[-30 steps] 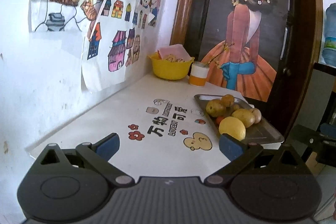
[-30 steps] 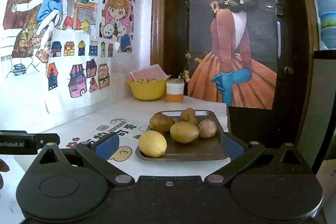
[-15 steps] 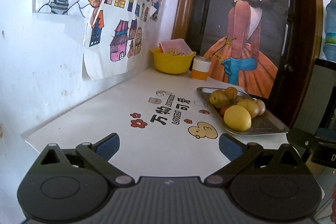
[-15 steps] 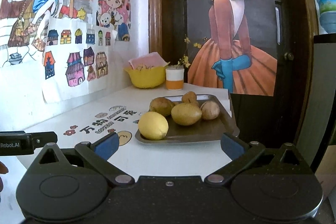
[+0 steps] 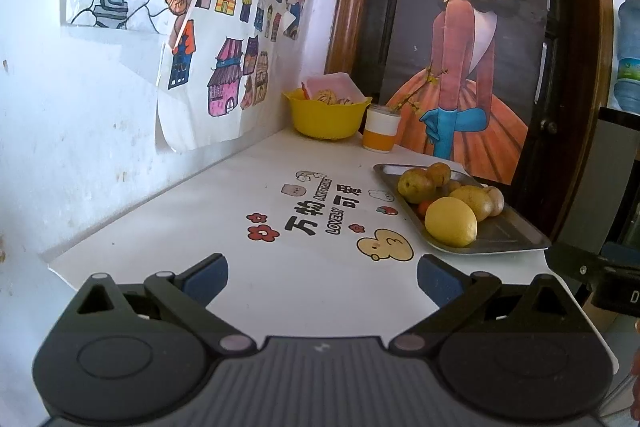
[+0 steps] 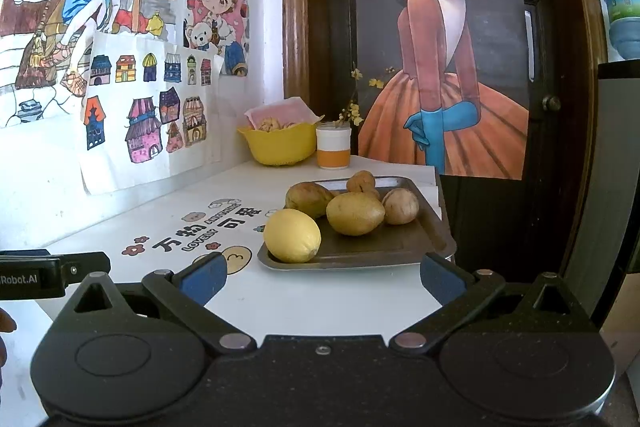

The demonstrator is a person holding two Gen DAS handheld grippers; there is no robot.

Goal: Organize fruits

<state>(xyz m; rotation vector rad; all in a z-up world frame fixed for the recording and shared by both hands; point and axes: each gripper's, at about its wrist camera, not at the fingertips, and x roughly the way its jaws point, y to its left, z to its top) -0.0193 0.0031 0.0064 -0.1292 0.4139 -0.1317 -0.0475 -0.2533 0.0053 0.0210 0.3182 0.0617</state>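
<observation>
Tray ahead of my claws: one metal tray (image 6: 400, 251)
Lemon: one (image 6: 292, 235)
Brownish fruits behind it: four in the right view
Orange fruit: one, partly hidden (image 5: 425, 207)
Yellow bowl, far ahead: one (image 6: 280, 143)
Cup: one (image 6: 333, 146)

— How does the left hand-held gripper (image 5: 322, 277) look?

— It has a black plastic body with a grey ribbed plate in the middle. Two black link arms end in dark blue pads (image 5: 206, 275). There are silver round pins at the joints, and a round disc shape is on each side.

— And the right hand-held gripper (image 6: 322, 275)?

— It has the same shape, with blue pads (image 6: 442, 277) and silver pins, but its middle plate is black and a little speckled, with one small screw. From the right camera, the side of the left one shows white letters "Robot.AI".
</observation>
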